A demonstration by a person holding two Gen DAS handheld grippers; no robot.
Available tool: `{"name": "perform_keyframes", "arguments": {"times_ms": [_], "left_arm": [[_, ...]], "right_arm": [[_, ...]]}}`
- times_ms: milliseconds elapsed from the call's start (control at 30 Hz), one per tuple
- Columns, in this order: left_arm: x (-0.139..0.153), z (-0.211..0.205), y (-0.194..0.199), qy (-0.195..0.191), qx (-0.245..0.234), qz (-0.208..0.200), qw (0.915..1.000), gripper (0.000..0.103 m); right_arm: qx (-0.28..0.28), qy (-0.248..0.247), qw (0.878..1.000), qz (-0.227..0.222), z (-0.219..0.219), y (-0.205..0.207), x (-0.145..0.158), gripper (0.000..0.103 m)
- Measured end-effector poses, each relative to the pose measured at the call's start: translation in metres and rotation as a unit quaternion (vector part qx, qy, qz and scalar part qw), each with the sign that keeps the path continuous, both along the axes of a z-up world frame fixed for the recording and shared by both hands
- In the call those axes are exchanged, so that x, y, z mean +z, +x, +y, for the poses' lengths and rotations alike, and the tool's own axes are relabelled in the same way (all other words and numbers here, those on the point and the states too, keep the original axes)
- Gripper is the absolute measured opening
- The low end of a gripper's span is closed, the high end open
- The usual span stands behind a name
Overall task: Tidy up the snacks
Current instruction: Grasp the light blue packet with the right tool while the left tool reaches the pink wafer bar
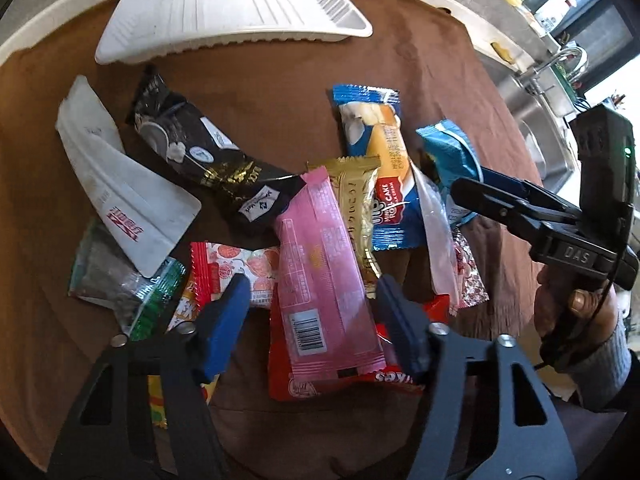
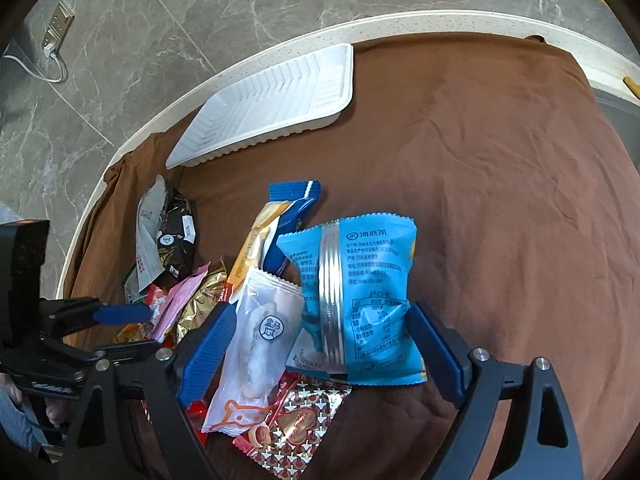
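Observation:
A pile of snack packets lies on a brown cloth (image 1: 440, 80). My left gripper (image 1: 314, 316) is open, its blue pads either side of a pink packet (image 1: 320, 276) that lies on a red packet (image 1: 344, 384). My right gripper (image 2: 320, 340) is open, straddling a light blue packet (image 2: 364, 300) and a white packet (image 2: 260, 340). The right gripper also shows in the left wrist view (image 1: 480, 188) at the light blue packet (image 1: 448, 152). An empty white tray (image 1: 232, 12) sits at the far side; it also shows in the right wrist view (image 2: 276, 104).
Other packets in the pile: black (image 1: 208, 156), white (image 1: 120, 196), blue cake bar (image 1: 380, 168), gold (image 1: 356, 208), green-edged (image 1: 120, 284). The round table's white rim (image 2: 168, 116) borders the cloth. A steel sink (image 1: 536, 120) lies at the right.

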State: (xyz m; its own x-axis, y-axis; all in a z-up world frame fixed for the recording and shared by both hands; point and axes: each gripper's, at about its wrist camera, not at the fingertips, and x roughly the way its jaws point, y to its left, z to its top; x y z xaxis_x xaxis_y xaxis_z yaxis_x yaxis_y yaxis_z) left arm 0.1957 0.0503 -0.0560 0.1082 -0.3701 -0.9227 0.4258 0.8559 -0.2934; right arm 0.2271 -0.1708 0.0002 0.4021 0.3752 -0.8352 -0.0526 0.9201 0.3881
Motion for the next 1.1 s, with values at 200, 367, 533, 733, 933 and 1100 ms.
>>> {"name": "perform_keyframes", "arguments": {"times_ms": [200, 367, 533, 733, 933, 1100], "left_arm": [[-0.001, 0.002, 0.007, -0.007, -0.002, 0.007, 0.9999, 0.037], [0.004, 0.004, 0.013, -0.011, -0.011, 0.013, 0.9998, 0.037], [-0.001, -0.002, 0.015, 0.010, -0.016, 0.014, 0.9997, 0.039], [-0.012, -0.016, 0.015, 0.020, -0.034, 0.018, 0.9991, 0.039], [-0.029, -0.021, 0.018, -0.013, -0.029, 0.043, 0.9986, 0.037], [-0.039, -0.006, 0.029, -0.064, 0.007, 0.075, 0.9952, 0.025]], "right_arm": [[-0.008, 0.008, 1.000, 0.005, -0.003, 0.001, -0.005, 0.090], [-0.010, 0.010, 1.000, 0.007, -0.003, 0.000, -0.006, 0.090], [-0.010, 0.010, 1.000, 0.009, -0.004, 0.001, -0.009, 0.092], [-0.015, 0.023, 0.999, 0.019, -0.009, 0.002, -0.016, 0.089], [-0.029, 0.056, 0.998, 0.021, -0.026, 0.004, -0.019, 0.066], [-0.035, 0.080, 0.996, 0.021, -0.034, 0.003, -0.022, 0.061]]}}
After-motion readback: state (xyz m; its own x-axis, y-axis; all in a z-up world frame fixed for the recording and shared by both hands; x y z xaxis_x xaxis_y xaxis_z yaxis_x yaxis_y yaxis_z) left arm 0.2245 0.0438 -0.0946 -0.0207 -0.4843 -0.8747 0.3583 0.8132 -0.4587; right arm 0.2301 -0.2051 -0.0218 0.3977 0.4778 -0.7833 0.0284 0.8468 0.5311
